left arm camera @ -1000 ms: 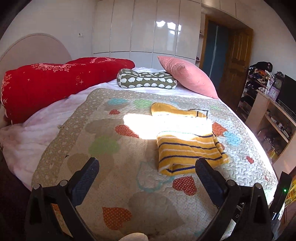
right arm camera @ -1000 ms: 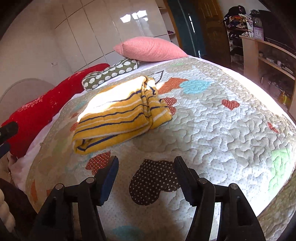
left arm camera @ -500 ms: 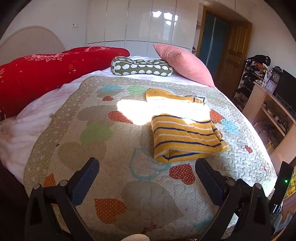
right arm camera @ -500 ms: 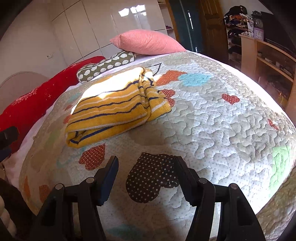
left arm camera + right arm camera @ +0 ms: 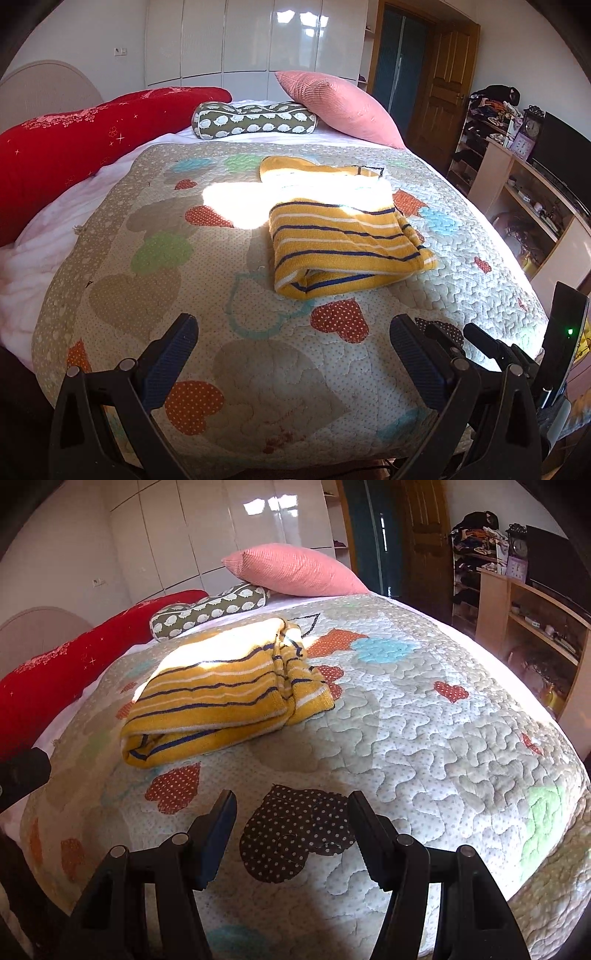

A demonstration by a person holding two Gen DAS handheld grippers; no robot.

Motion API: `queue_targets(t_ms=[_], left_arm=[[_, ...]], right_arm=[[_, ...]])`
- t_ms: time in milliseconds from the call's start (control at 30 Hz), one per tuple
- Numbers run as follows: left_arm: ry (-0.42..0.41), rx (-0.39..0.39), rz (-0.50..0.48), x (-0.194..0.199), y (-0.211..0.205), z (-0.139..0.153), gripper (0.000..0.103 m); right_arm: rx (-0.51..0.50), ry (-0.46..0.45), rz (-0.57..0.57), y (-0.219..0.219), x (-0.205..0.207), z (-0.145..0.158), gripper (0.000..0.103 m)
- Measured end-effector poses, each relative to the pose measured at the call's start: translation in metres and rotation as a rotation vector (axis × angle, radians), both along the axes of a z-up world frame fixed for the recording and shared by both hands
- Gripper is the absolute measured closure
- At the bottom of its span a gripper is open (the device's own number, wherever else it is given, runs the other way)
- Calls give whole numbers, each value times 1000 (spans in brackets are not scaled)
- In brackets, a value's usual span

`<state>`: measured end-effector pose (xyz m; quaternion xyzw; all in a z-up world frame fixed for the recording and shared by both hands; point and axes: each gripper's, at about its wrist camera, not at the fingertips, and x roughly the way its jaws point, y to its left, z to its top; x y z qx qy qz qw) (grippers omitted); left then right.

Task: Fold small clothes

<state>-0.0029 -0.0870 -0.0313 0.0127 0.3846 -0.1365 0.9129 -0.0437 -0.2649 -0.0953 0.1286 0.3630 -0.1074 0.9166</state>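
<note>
A folded yellow garment with navy and white stripes (image 5: 343,243) lies on the heart-patterned quilt (image 5: 155,280), its far part in bright sunlight. It also shows in the right wrist view (image 5: 221,698), left of centre. My left gripper (image 5: 293,354) is open and empty, above the quilt's near edge, well short of the garment. My right gripper (image 5: 291,823) is open and empty, over a brown dotted heart patch, short of the garment. The right gripper's body (image 5: 491,350) shows at the lower right of the left wrist view.
A red pillow (image 5: 74,136), a green patterned bolster (image 5: 255,120) and a pink cushion (image 5: 332,103) lie at the bed's head. A wooden shelf unit with a TV (image 5: 535,184) stands to the right. White wardrobes (image 5: 236,37) and a wooden door (image 5: 443,74) stand behind.
Both grippers have drawn back toward the foot of the bed; the garment looks farther away and lies still. Both stay open.
</note>
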Motion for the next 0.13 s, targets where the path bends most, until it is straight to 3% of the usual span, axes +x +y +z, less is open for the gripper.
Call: queue_targets(t_ms=[133], left_arm=[[22, 15, 11, 3, 0, -4, 0]], right_arm=[[0, 7, 0, 1, 1, -1, 37]])
